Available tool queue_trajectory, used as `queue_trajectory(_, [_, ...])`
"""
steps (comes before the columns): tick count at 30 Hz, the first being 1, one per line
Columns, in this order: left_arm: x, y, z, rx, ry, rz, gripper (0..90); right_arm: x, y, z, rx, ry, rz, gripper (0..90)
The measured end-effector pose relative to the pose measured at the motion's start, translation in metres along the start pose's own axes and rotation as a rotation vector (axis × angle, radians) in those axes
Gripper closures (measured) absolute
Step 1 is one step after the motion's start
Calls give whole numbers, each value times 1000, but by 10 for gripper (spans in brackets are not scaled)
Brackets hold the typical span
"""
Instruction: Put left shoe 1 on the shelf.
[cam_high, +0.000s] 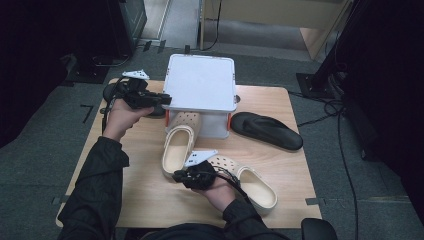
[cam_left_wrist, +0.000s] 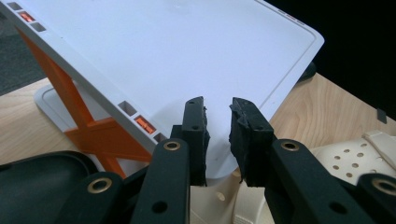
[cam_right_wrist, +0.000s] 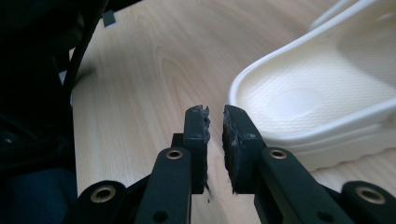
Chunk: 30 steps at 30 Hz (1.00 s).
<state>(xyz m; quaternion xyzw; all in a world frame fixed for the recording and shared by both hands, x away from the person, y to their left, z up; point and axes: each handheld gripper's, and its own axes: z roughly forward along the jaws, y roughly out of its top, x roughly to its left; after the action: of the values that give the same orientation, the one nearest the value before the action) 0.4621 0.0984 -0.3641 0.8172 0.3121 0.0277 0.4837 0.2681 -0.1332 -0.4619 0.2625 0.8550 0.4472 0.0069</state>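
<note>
A white box (cam_high: 220, 126) with orange side parts stands at the middle back of the table, under a flat white lid (cam_high: 200, 82). My left gripper (cam_high: 166, 100) points at the lid's left edge, jaws narrowly open and holding nothing. In the left gripper view, the left gripper (cam_left_wrist: 218, 105) has its tips just short of the lid (cam_left_wrist: 187, 56). One cream clog (cam_high: 177, 147) lies with its toe at the box front. My right gripper (cam_high: 176, 175) hovers beside that clog's heel, all but shut and empty. The right gripper (cam_right_wrist: 215, 112) sits left of the clog (cam_right_wrist: 317, 98).
A second cream clog (cam_high: 255, 186) lies near the front edge under my right hand. A black slipper (cam_high: 267, 130) rests right of the box, another black slipper (cam_high: 109, 92) below my left hand. The wooden table (cam_high: 140, 190) is bare at front left.
</note>
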Motion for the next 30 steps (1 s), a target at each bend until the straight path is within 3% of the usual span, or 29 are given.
queue_trajectory(15, [3,0,2,-21,28,-1,771,4,-17,28,73,6,-9,798])
queue_trajectory(22, [2,0,1,-10,40,13,801,-5,-19,32,68,-41,10,801])
queue_trajectory(24, [0,0,1,-8,48,15,806,-6,-19,32,66,-34,18,807])
queue_trajectory(27, [0,0,1,-9,50,16,812,-5,-18,32,68,-58,-7,821])
queue_trajectory(30, [-1,0,2,-5,46,17,818,-6,-18,32,69,-66,-2,837])
